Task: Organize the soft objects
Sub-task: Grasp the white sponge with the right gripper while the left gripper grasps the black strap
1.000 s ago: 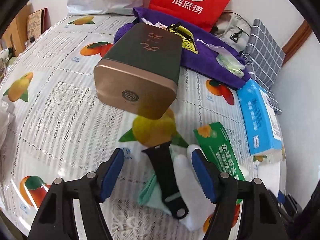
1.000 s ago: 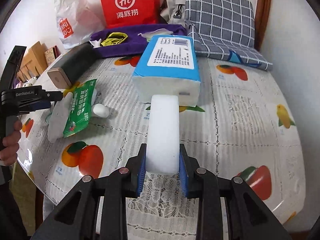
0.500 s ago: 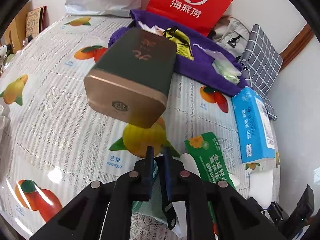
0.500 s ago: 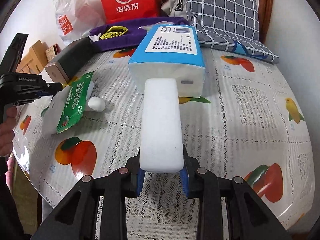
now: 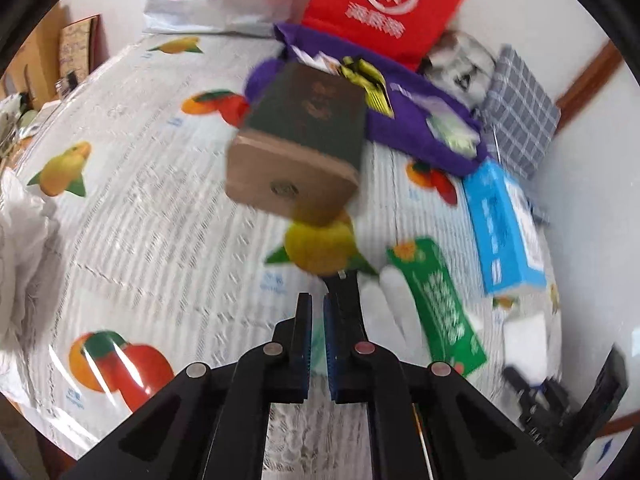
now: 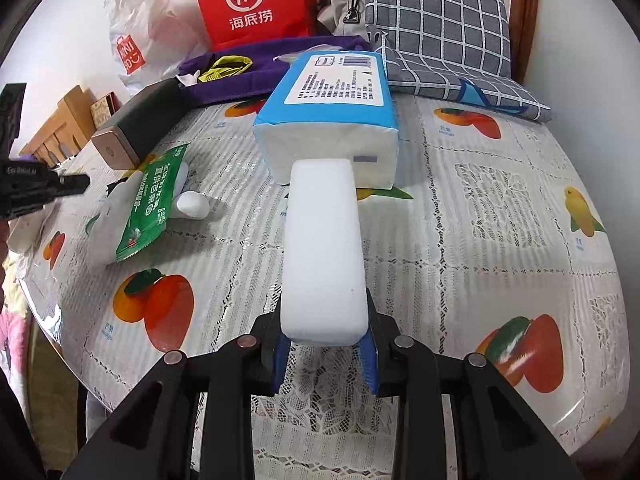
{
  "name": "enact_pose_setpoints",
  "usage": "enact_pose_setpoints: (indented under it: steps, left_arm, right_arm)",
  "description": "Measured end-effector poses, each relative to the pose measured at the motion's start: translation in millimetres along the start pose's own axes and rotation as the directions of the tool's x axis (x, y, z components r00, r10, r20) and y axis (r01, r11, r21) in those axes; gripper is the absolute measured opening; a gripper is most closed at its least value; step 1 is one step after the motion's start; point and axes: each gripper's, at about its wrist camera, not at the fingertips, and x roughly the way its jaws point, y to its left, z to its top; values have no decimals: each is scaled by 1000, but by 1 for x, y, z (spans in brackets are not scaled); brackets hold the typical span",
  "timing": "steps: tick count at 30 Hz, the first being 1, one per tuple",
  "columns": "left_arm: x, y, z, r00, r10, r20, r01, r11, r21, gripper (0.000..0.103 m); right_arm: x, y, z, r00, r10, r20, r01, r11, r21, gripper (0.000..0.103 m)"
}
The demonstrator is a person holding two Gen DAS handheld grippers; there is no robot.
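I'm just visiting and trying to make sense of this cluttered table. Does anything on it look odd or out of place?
One thing does: the green packet lies tilted on top of a white soft item instead of flat on the tablecloth. The dark green box lies on its side. Nothing looks spilled or torn. The white foam block is simply held in the right gripper.

blurred: left wrist view | unclear: what the left jaws pinch | cut off: red bag [image 6: 256,4] top
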Motion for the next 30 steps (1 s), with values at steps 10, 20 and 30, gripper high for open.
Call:
enact_pose_setpoints:
  steps: [10,20,30]
  left_arm:
    - [22,-35,-10,994,111,-8,-109,983,145,38]
    - [32,-52,-15,979,196,47,-202,952,229,41]
    - [15,-21,-11,993,109,35,-113,984,135,20]
  right_arm:
    - [-3,-3,-4,1000,-2,2,2,1000,1,30]
    - [3,-9,-3,1000,10,1,-10,1000,16,30]
    - [2,-3,5,1000,5,20,-4,1000,-18,51]
